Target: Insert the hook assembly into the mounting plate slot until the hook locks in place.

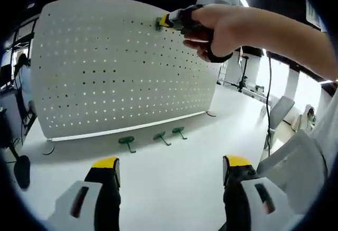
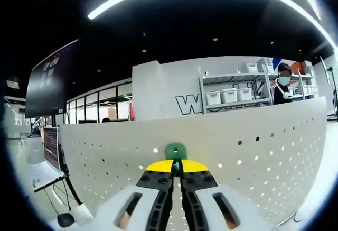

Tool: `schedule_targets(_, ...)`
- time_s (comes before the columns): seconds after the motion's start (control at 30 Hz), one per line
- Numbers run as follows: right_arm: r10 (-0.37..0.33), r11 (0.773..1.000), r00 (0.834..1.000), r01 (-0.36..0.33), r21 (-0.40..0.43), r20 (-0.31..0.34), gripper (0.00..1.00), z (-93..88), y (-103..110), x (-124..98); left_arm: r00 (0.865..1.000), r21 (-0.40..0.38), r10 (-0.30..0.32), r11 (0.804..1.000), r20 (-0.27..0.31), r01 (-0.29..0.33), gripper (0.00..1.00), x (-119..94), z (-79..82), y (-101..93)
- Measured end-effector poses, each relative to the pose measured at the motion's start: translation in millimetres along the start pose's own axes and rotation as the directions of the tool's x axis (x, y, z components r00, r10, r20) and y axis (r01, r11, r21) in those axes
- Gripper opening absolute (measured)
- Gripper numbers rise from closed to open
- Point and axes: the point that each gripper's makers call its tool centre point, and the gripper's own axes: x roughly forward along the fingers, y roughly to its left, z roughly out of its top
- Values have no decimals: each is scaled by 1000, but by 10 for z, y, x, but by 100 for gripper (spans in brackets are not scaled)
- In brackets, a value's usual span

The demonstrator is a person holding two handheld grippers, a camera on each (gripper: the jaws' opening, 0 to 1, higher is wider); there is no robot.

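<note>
A white pegboard (image 1: 121, 67) stands upright on the white table, and three green hooks (image 1: 127, 142) (image 1: 161, 137) (image 1: 179, 131) lie at its foot. My left gripper (image 1: 171, 170) is open over the table in front of them, holding nothing. My right gripper (image 1: 170, 20), held by a person's hand, is up at the board's top edge, shut on a green hook (image 1: 159, 24). In the right gripper view my right gripper (image 2: 177, 168) has its yellow tips closed on that green hook (image 2: 176, 150), which is pressed against the pegboard (image 2: 253, 151).
The board rests on small feet (image 1: 48, 149) at each end. A black object (image 1: 21, 170) lies at the table's left. A chair (image 1: 280, 112) stands to the right. Behind the board, shelves with boxes (image 2: 232, 96) and a person (image 2: 282, 85) are in view.
</note>
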Motion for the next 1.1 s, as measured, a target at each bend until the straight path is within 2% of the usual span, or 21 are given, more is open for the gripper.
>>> schedule_targets(0.1, -33, 999, 999, 33, 3, -9, 2, -9, -3, 6, 1000, -6, 2, 1000, 4, -2, 82, -7, 7, 0)
schedule_targets(0.13, -28, 1000, 999, 28, -12, -39, 2, -67, 10, 14, 1000, -6, 3, 1000, 3, -3, 81, -8, 5, 4)
schedule_targets(0.23, -64, 998, 998, 64, 6, -28, 2, -46, 2, 5, 1000, -10, 3, 1000, 3, -3, 81, -12, 0, 7)
schedule_targets(0.63, -45, 999, 999, 45, 17, -25, 3, -53, 12, -9, 1000, -7, 0, 1000, 0, 0, 80, -14, -8, -2)
schedule_targets(0.77, 9, 1000, 1000, -9, 30, -20, 7, -51, 43, -48, 1000, -5, 3, 1000, -3, -3, 80, -11, -18, 10)
schedule_targets(0.9, 62, 998, 995, -60, 25, -76, 12, -168, 95, -53, 1000, -11, 15, 1000, -5, -15, 80, -18, -18, 39)
schedule_targets(1.0, 136, 988, 990, -134, 81, -29, 20, -110, 198, -85, 1000, -12, 20, 1000, -10, -20, 80, -17, -32, 53)
schedule_targets(1.1, 178, 984, 983, -177, 19, -42, 25, -119, 236, -119, 1000, -11, 23, 1000, -13, -23, 80, -17, -37, 55)
